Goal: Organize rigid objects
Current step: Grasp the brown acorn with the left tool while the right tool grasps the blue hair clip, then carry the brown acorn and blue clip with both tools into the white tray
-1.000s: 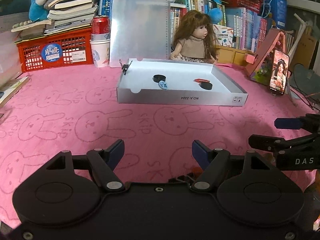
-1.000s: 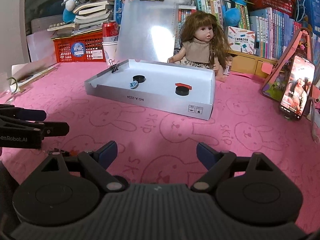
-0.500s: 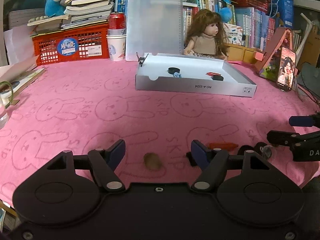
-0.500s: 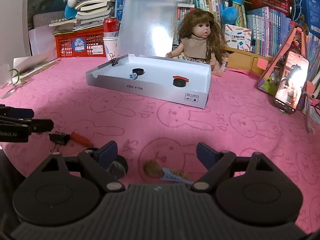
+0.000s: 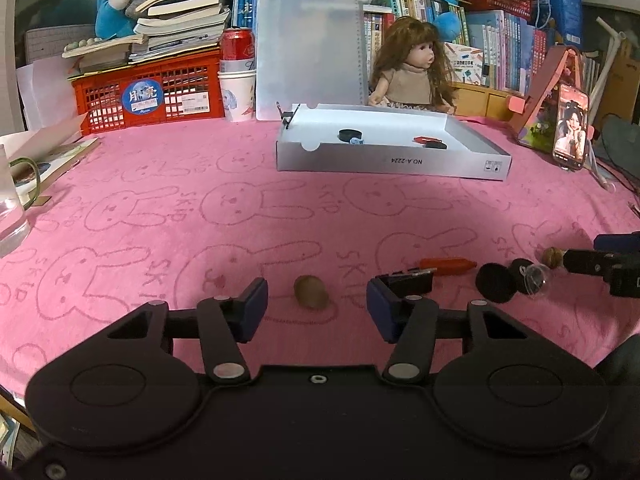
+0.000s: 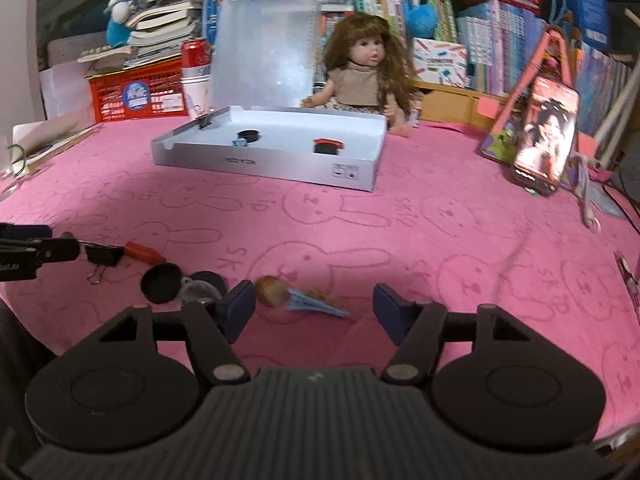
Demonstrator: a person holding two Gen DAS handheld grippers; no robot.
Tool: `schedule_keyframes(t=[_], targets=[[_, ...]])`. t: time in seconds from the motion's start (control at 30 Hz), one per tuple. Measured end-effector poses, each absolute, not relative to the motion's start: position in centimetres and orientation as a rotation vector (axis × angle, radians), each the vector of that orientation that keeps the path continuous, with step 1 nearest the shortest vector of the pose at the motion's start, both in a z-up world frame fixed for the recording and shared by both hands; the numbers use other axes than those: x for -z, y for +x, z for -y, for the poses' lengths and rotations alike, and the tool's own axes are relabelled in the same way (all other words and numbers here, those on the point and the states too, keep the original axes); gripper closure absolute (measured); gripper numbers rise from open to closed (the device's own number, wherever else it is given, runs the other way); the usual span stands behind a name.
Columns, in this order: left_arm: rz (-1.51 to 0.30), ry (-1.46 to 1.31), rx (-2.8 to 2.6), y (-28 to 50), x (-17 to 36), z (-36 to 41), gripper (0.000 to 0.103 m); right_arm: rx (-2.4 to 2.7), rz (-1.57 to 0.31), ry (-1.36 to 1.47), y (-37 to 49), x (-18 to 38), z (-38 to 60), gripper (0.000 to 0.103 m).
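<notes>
Both claws are hanging low over the desk's near edge, jaws apart and just narrowing, the left gripper (image 5: 316, 306) straddling a walnut (image 5: 311, 297), the right gripper (image 6: 314, 310) bracketing a nut (image 6: 269, 290) and blue wrapper (image 6: 316, 306) (neither pinched), the box (image 5: 392, 162) sitting toward the far edge.

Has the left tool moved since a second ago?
Yes. The left tool has backed away from the white box, which looks farther off, and now straddles a walnut.
</notes>
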State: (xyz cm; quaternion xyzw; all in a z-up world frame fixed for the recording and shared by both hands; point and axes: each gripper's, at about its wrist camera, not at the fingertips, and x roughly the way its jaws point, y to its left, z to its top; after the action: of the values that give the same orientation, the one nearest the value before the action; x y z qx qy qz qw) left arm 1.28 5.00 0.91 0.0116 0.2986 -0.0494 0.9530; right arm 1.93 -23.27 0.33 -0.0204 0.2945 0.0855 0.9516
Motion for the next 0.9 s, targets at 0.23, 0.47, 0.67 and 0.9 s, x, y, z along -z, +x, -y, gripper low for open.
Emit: schedule_keyframes(t=[0.23,0.47,0.67,0.9], targets=[[-0.612,0.03,0.087,1.2,-0.3,-5.0,0.054,-0.152,-0.616,-0.024,2.3,0.5,23.4,0.041],[-0.596,0.011,0.052,2.2,-0.1,-5.1,0.061,-0.146,-0.598,-0.023,2.7,0.7,22.8,0.048],[-0.581,0.037,0.069,2.2,0.1,-4.4,0.081,-0.148,-0.586,-0.017,2.7,0.8,22.5,0.053],[-0.576,0.055,0.059,2.0,0.1,-3.8,0.086,-0.146,-0.58,0.008,2.8,0.8,23.0,0.061]])
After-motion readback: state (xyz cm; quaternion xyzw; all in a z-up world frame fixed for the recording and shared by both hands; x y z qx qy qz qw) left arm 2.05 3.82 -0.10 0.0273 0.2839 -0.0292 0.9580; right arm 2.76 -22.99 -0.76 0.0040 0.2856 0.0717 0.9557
